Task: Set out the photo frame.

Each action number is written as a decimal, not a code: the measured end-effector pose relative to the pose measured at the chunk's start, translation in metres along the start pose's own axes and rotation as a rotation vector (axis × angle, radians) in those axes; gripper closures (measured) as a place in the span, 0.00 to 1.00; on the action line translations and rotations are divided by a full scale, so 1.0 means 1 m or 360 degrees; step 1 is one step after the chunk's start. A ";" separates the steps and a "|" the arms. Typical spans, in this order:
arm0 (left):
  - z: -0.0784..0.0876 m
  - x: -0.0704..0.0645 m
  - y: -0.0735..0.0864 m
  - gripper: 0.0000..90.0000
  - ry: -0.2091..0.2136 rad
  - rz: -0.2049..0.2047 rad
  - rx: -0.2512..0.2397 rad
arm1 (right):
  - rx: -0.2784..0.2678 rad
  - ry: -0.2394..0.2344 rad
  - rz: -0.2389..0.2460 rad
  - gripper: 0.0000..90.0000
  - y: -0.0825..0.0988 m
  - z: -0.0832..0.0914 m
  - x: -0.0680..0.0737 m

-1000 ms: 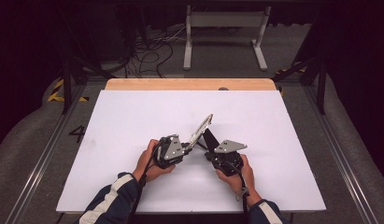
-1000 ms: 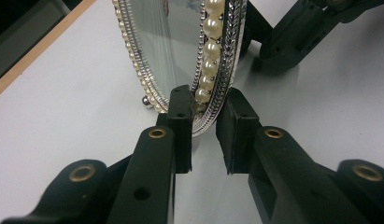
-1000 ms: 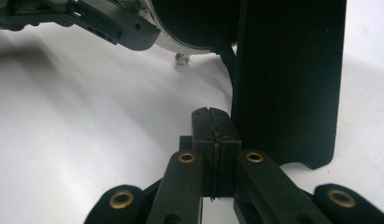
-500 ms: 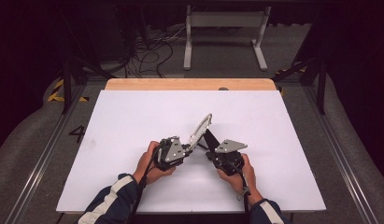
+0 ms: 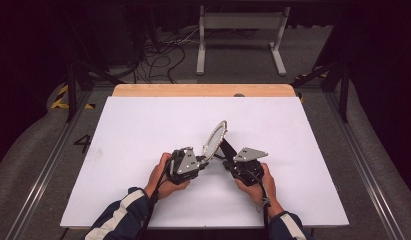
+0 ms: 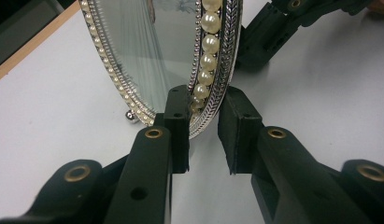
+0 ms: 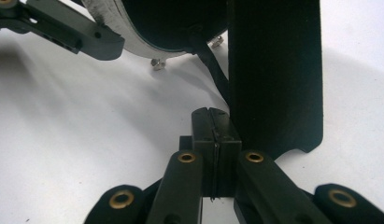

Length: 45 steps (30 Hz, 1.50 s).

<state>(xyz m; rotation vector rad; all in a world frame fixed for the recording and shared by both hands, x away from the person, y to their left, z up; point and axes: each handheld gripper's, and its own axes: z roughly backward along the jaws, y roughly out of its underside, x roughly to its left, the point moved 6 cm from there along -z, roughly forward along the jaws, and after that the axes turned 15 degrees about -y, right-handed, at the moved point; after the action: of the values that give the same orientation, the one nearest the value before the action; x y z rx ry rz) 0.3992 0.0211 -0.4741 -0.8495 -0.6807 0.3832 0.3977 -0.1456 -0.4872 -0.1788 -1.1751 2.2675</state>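
Frame's top (image 6: 180,28) — cut off by the edge.

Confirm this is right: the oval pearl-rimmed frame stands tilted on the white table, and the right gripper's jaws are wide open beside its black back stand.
Not quite: the right gripper has its jaws shut, pads together, as the right gripper view shows. The frame and its black stand are as you say.

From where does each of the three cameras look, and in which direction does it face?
High view: above the person's side, facing forward and down on the white table; forearms, both hands.
Left gripper view: on the left gripper, facing the oval pearl-rimmed silver frame between its fingers.
Right gripper view: on the right gripper, shut, facing the frame's black back stand.
Both gripper views share the frame.
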 end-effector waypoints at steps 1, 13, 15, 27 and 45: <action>0.000 -0.001 0.000 0.82 -0.0009 0.0001 0.0006 | 0.0001 0.0005 0.0000 1.00 0.000 0.000 -0.001; -0.002 -0.006 -0.003 0.81 -0.0018 0.0028 0.0003 | -0.0002 0.0036 -0.0025 1.00 0.002 0.003 -0.009; -0.002 -0.006 -0.003 0.81 -0.0010 0.0042 0.0001 | -0.0002 0.0024 -0.0031 0.98 0.003 0.003 -0.008; -0.001 -0.005 -0.003 0.82 0.0013 0.0037 -0.0004 | 0.0069 0.0027 -0.0048 1.00 0.011 0.009 -0.010; -0.004 -0.015 -0.012 0.83 0.0043 0.0019 -0.0015 | 0.0069 0.0035 -0.0107 1.00 0.018 0.010 -0.029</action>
<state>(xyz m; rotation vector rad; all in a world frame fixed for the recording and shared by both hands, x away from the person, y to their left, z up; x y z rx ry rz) 0.3912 0.0032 -0.4728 -0.8663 -0.6533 0.3787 0.4104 -0.1768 -0.4991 -0.1449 -1.1032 2.2248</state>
